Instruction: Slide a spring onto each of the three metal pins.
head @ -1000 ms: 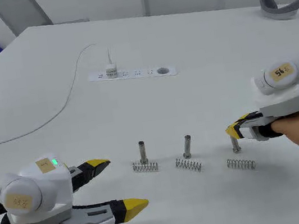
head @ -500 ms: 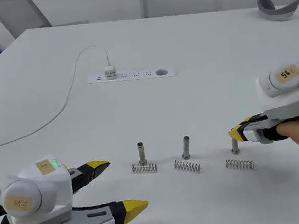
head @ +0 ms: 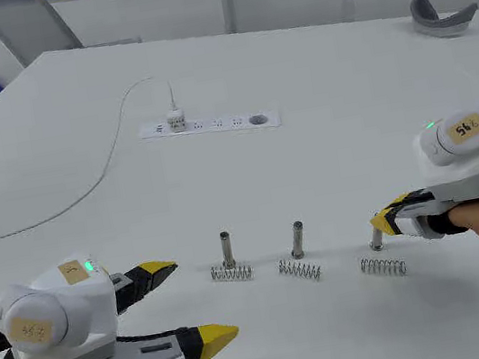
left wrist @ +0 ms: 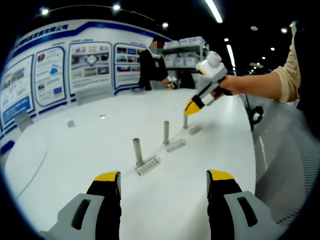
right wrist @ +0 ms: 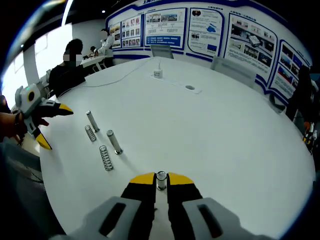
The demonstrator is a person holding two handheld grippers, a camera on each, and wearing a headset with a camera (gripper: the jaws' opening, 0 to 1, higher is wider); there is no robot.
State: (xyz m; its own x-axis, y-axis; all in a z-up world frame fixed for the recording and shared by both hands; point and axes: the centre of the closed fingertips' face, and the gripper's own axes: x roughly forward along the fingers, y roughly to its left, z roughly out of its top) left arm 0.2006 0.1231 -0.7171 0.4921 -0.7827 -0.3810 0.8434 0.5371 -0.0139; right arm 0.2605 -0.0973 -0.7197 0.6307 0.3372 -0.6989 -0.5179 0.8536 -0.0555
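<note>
Three metal pins stand upright in a row on the white table: left pin (head: 227,249), middle pin (head: 297,239), right pin (head: 376,238). In front of each lies a spring: (head: 232,273), (head: 299,269), (head: 383,266). My right gripper (head: 384,217) is shut on the right pin; in the right gripper view its yellow tips (right wrist: 161,181) clasp the right pin's head (right wrist: 161,175). My left gripper (head: 190,301) stands open at the near left, empty, well short of the left pin (left wrist: 137,151). In the left gripper view its jaws (left wrist: 164,177) are wide apart and the right gripper (left wrist: 192,106) shows at the far pin.
A white power strip (head: 210,124) with a plug (head: 175,121) and a cable (head: 109,164) lies further back. A grey curved object (head: 441,15) sits at the far right corner. A person (left wrist: 152,67) stands beyond the table.
The head camera has drifted a little. My right gripper stays at the right pin, slightly lower. The left gripper holds still.
</note>
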